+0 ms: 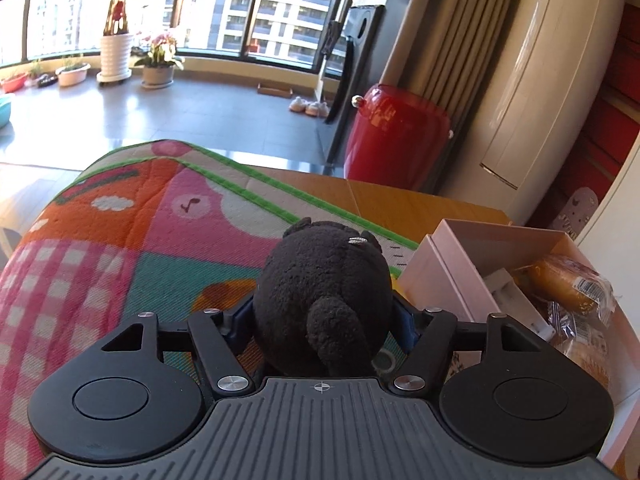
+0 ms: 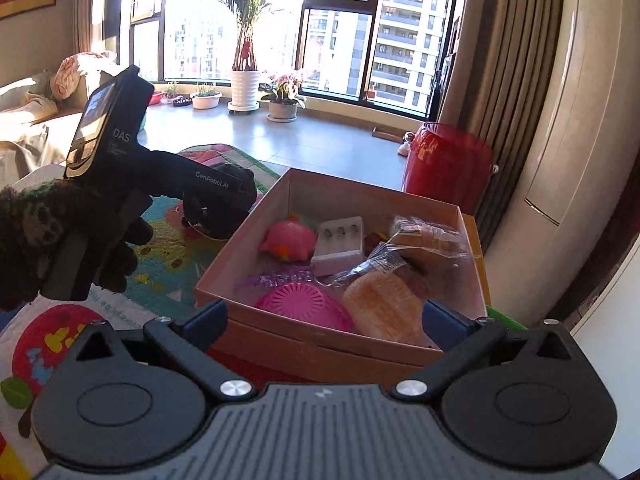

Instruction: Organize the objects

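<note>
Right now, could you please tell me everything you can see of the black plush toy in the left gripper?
The black plush toy is a small, rounded, fuzzy fabric figure with a stubby limb or tail facing the camera and a little metal ring near its top. The left gripper is shut on its sides, holding it above the colourful mat, just left of the pink box. Its face is not visible.
</note>
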